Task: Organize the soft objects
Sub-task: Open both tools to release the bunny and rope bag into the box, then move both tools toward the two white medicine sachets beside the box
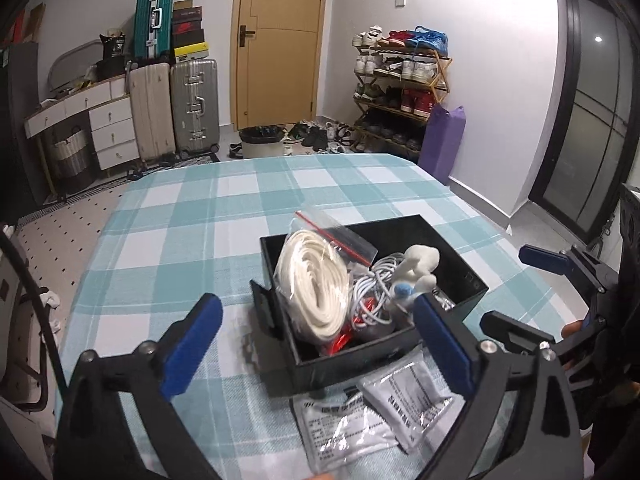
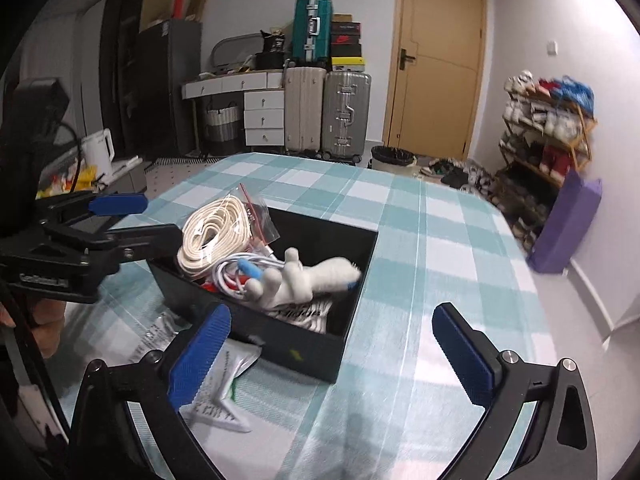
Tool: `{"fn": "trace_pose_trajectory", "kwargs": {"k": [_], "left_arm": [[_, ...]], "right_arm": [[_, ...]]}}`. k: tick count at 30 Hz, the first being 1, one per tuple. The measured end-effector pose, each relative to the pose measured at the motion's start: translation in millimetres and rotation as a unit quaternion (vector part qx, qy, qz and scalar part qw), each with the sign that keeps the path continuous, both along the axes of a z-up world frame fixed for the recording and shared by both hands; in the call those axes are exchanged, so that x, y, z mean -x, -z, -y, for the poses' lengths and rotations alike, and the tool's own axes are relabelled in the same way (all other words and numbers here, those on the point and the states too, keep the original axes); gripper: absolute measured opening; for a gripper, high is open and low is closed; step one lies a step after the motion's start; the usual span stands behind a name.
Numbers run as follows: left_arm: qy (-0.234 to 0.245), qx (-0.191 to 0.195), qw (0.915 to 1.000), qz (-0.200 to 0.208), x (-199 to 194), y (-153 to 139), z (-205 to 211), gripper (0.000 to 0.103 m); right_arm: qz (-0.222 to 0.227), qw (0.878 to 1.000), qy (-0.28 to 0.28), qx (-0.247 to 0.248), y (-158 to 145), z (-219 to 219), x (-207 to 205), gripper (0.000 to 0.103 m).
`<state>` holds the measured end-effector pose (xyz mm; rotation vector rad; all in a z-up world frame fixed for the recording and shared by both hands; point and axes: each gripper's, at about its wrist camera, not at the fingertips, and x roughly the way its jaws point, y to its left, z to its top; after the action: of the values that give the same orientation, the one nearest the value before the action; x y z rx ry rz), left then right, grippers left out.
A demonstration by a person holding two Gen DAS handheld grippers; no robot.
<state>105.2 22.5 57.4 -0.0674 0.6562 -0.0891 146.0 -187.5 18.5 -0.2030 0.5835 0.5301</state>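
**Both grippers spread and empty-handed at the filled black box**

Left wrist view: The open black rectangular box [image 1: 372, 300] sits on the teal-and-white checked tablecloth [image 1: 192, 232]. Its near wall hides the lower part of what lies inside, and something red at the bottom is too buried to name. Countable inside: one coil of flat cream cord in a clear zip bag [image 1: 316, 284], one tangle of thin white cable [image 1: 376, 284], one small white plush toy [image 1: 420, 268]. Two flat clear-and-white printed sachets [image 1: 368, 416] lie on the cloth against the box's near side, overlapping; the print is unreadable. The left gripper [image 1: 316, 344] has its two blue-padded fingers spread wide, holding nothing; the right-hand pad [image 1: 444, 340] overlaps the box's near corner, though contact cannot be confirmed. The right gripper [image 1: 516, 288] enters from the right edge, partly cut off, its fingers apart.

Right wrist view: The picture is soft with blur, worst at the shoe rack [image 2: 548, 136]. The box [image 2: 304, 352] shows the same cord bag [image 2: 216, 236], cable [image 2: 236, 272] and plush toy [image 2: 300, 280], plus a printed white item beneath the toy, mostly hidden. The sachets [image 2: 224, 388] are partly covered by the near finger. The right gripper [image 2: 332, 352] is wide open and empty, straddling the box's near corner. The left gripper [image 2: 136, 220] sits at the box's far-left side, fingers parted, gripping nothing.
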Motion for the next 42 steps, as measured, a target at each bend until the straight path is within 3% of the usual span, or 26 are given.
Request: {"fn": "trace_pose_trajectory", "kwargs": {"k": [9, 26, 42], "left_arm": [[-0.024, -0.025, 0.9993, -0.010, 20.7, 13.2, 1.4, 0.103], [-0.047, -0.024, 0.9969, -0.058, 36.1, 53.6, -11.8, 0.103], [-0.052, -0.024, 0.9952, -0.079, 36.8, 66.0, -23.2, 0.103]], "right_arm": [[-0.038, 0.999, 0.011, -0.027, 9.4, 4.0, 10.2, 0.103], [-0.096, 0.995, 0.002, 0.015, 44.5, -24.0, 17.5, 0.103], [-0.147, 0.989, -0.020, 0.016, 67.3, -49.7, 11.9, 0.103]]}}
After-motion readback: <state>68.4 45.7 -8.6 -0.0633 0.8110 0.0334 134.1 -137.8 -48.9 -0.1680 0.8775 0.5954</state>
